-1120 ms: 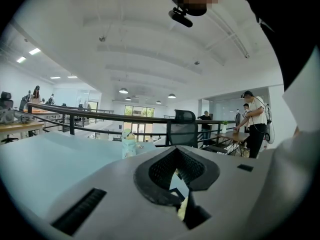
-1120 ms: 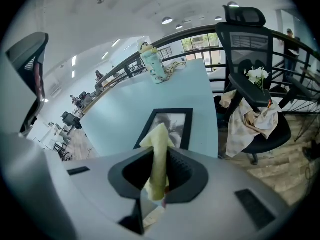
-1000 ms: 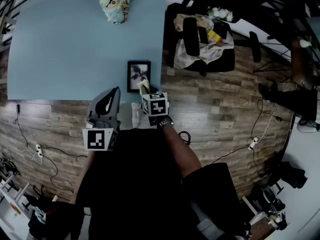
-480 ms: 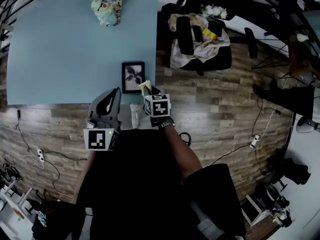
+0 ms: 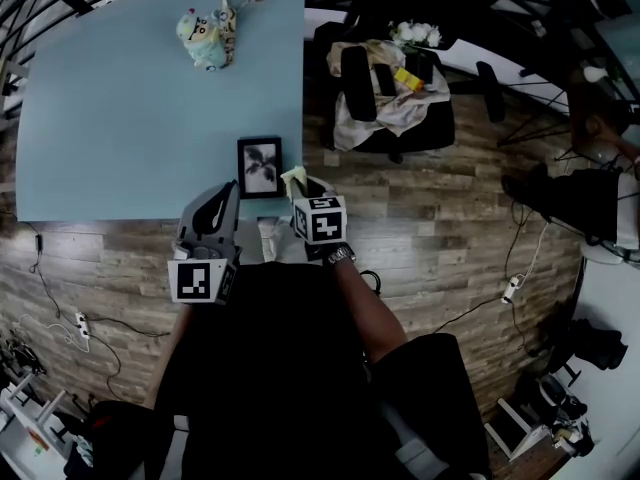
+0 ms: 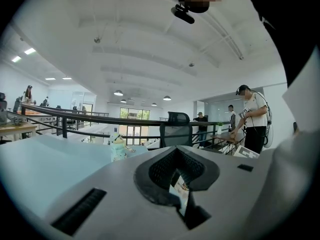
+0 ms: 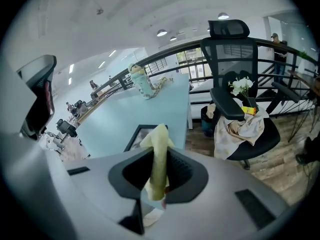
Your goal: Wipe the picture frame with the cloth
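Light blue bench (image 5: 120,118) fills the upper left of the head view, with wood-plank floor (image 5: 450,228) around it.

The right gripper (image 7: 159,173) has its jaws pressed onto a pale yellow cloth (image 7: 159,159), which stands up between them in a folded strip. The cloth's top sits just in front of the picture frame (image 7: 141,134). From the head view, the frame lies flat on the bench close to its near right corner, just ahead and slightly left of the cloth. Whether cloth and frame touch cannot be told.

The left gripper (image 6: 179,194) has its jaws drawn together with only a sliver between them and nothing gripped. It is held at the bench's near edge, to the left of the frame and just short of it.

Farther up the bench, well apart from the frame, stands a pastel plush toy (image 5: 205,38). To the right of the bench, on the floor, is a black office chair (image 7: 240,84). A beige fabric (image 7: 245,126), white flowers (image 7: 242,86) and a small yellow item lie on its seat. A black railing (image 6: 75,115) runs behind the bench, and a person (image 6: 252,119) stands at a table beyond it.
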Demonstrator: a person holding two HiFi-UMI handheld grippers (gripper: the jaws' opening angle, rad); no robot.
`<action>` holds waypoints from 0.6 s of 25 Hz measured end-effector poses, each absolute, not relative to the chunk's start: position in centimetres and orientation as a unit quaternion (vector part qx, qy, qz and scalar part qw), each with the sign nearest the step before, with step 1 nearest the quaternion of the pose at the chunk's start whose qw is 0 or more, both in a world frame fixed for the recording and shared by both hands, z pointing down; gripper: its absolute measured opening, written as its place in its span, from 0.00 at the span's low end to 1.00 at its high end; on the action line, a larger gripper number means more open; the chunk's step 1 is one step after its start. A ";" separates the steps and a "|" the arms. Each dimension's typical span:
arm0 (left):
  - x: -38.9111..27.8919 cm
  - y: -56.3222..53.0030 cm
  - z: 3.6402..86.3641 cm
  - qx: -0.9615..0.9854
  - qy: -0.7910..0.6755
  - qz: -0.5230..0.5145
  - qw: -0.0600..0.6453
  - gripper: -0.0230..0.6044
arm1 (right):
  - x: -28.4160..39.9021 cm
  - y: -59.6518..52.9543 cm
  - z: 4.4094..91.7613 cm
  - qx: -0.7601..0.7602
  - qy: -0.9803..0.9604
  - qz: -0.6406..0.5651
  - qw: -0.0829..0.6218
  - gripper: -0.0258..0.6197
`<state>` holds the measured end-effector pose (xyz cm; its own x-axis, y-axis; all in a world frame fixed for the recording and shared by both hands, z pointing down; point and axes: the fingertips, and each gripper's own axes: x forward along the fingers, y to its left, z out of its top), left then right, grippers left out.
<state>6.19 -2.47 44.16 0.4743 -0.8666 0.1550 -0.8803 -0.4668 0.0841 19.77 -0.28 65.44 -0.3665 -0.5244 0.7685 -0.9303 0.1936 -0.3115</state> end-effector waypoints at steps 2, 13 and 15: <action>6.2 -2.5 44.1 0.855 -0.512 0.044 0.074 0.03 | 20.0 -0.8 64.3 0.504 -0.732 0.386 0.248 0.13; 5.7 -2.6 42.0 0.852 -0.520 0.033 0.057 0.03 | 19.4 -3.2 51.8 0.513 -0.786 0.317 0.134 0.13; 5.5 -2.7 41.7 0.850 -0.523 0.030 0.052 0.03 | 19.1 -3.4 49.2 0.512 -0.798 0.294 0.117 0.13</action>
